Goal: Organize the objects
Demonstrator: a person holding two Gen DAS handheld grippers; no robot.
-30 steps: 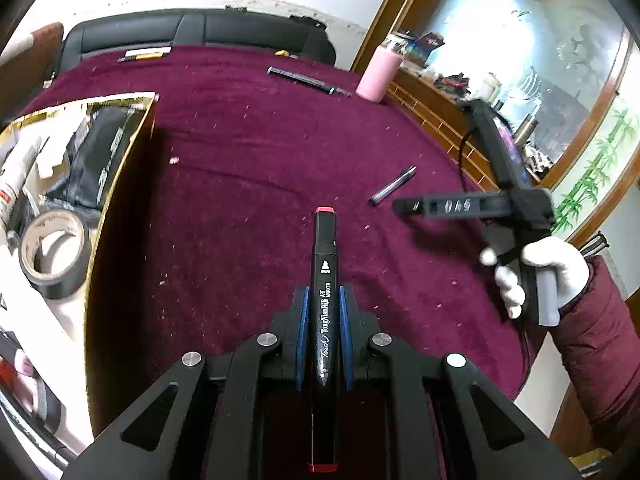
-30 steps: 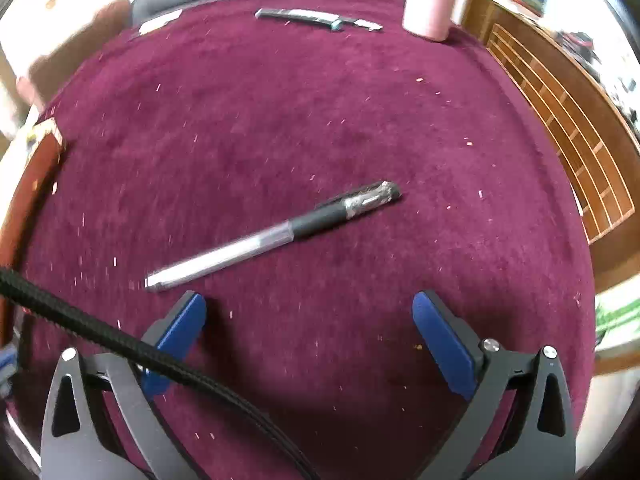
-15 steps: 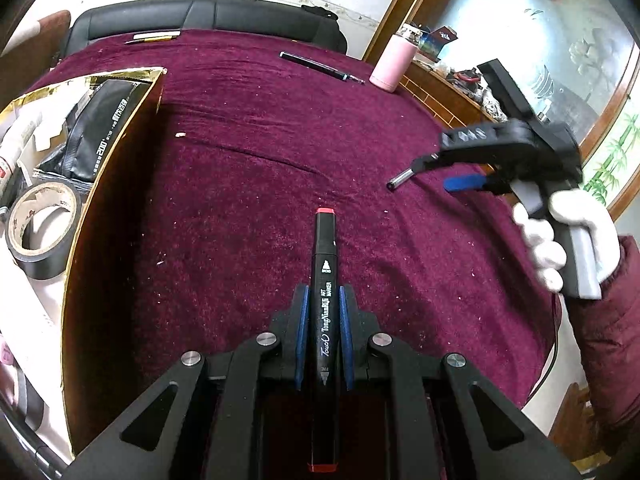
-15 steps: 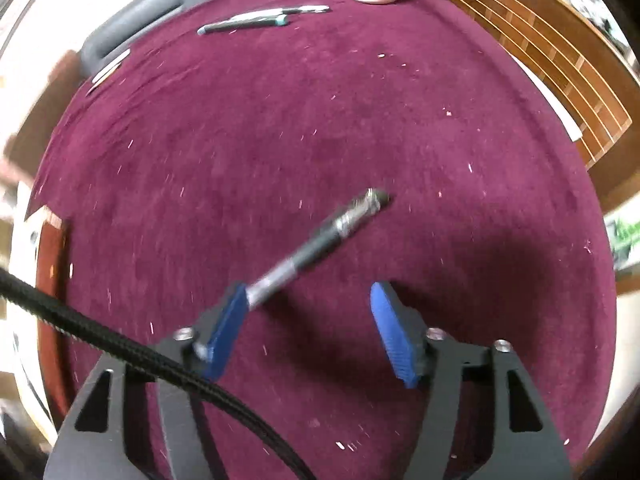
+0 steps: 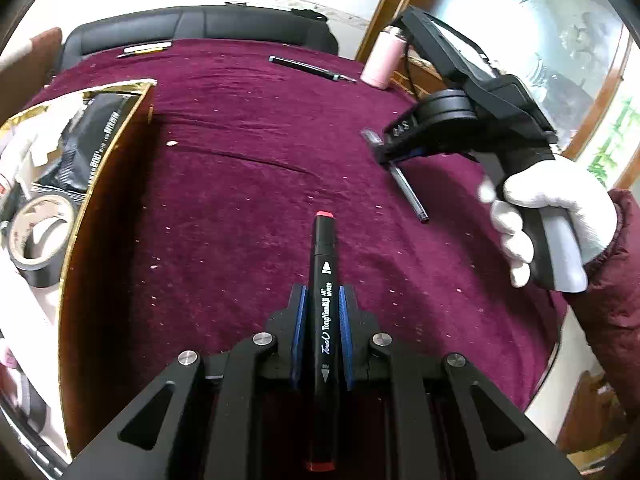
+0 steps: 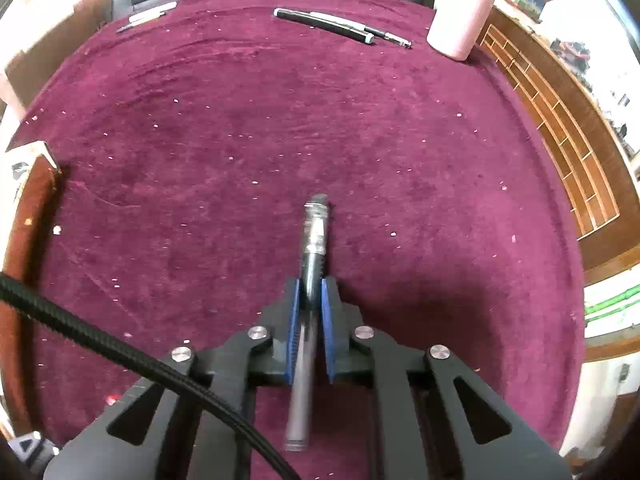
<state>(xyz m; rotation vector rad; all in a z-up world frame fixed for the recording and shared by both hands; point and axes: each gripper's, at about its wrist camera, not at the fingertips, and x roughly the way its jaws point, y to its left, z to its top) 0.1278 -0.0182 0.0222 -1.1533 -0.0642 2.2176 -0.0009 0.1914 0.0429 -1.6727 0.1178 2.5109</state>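
Tongs on the left are closed tight on a black art marker with red caps, held above the desk with dark red velvet cloth. Right tongs are clamped on a clear gel pen with black grip, lifted over the cloth.

At lower centre, the left hand-held gripper clamps a black marker, its red cap pointing up the frame. At right, a white-gloved hand holds the right hand-held gripper, closed on a pen above the maroon tabletop.
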